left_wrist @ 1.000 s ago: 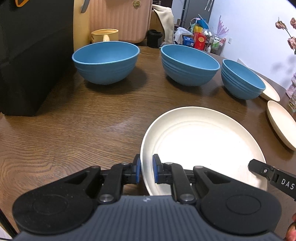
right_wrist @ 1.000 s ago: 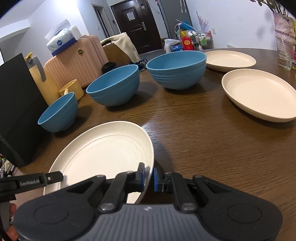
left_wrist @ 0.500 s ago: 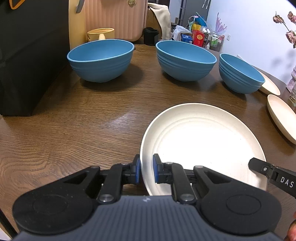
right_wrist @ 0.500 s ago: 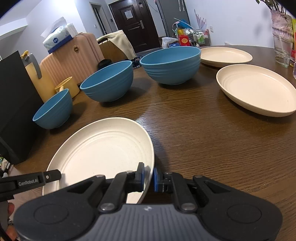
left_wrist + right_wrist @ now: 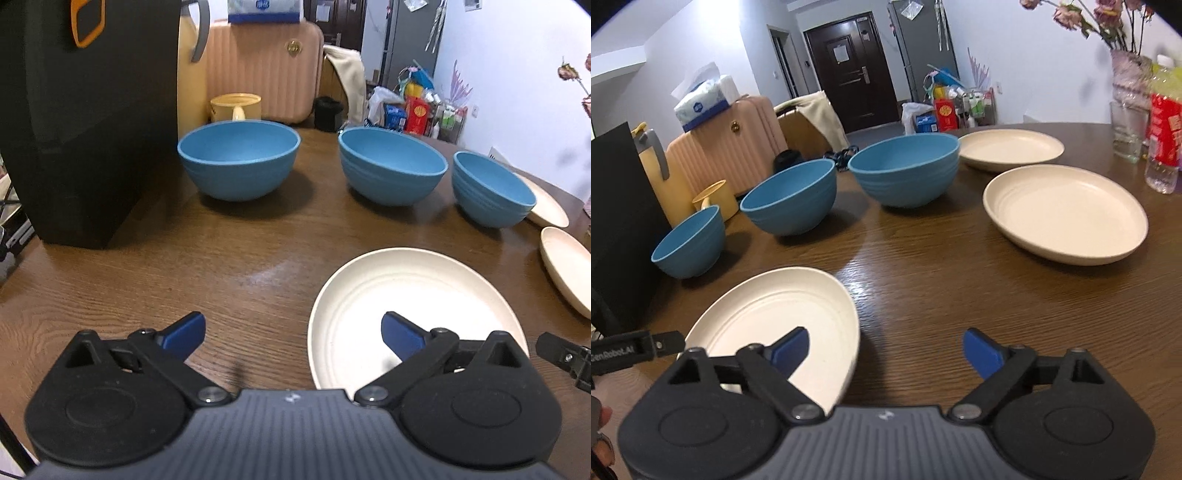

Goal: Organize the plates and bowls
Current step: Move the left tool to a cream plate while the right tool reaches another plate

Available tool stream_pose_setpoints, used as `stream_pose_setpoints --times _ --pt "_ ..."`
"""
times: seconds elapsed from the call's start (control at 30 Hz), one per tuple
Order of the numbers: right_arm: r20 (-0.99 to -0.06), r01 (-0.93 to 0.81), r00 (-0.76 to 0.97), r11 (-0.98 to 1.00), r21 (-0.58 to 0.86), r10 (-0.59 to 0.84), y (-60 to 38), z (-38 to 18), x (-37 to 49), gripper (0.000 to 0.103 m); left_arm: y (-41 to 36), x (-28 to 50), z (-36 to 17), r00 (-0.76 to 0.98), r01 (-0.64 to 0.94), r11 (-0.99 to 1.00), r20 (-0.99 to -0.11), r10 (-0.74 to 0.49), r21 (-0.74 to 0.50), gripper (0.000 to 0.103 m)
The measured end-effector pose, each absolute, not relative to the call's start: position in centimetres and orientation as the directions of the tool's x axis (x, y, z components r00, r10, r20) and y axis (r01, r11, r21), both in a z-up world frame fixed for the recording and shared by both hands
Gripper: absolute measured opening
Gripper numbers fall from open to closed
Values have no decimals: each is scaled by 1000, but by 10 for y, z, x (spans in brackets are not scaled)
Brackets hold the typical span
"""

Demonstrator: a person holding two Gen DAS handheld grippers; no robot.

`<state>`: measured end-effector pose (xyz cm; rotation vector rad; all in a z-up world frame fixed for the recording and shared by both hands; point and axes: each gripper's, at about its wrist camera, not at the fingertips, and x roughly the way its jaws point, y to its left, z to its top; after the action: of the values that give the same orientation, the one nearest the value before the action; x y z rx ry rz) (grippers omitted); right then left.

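Both sets of fingers, left (image 5: 293, 330) and right (image 5: 885, 349), had just sprung apart, releasing the plate (image 5: 410, 310), which lay flat on the worktop (image 5: 236, 258) before the bowls (image 5: 239, 158). Each near finger overhung its rim; withdrawing low could snag it.

The left black two-finger gripper (image 5: 291, 334) has just opened wide. The right black two-finger gripper (image 5: 886, 350) has too; both grip nothing.
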<state>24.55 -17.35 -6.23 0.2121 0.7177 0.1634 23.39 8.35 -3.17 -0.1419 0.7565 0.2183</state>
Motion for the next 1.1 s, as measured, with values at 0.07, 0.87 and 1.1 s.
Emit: stream_pose_setpoints --times 0.07,0.87,1.1 --pt "-627 -71 750 967 244 213 -178 -58 241 98 80 229 -26 718 -237 970 -681 143 -45 103" --pt "-572 37 817 984 172 69 -297 -18 229 103 -53 234 14 800 -28 997 -599 -18 -68 103" --pt "-584 71 811 985 160 37 -341 -21 245 103 -112 250 19 813 2 994 -579 -65 -110 103"
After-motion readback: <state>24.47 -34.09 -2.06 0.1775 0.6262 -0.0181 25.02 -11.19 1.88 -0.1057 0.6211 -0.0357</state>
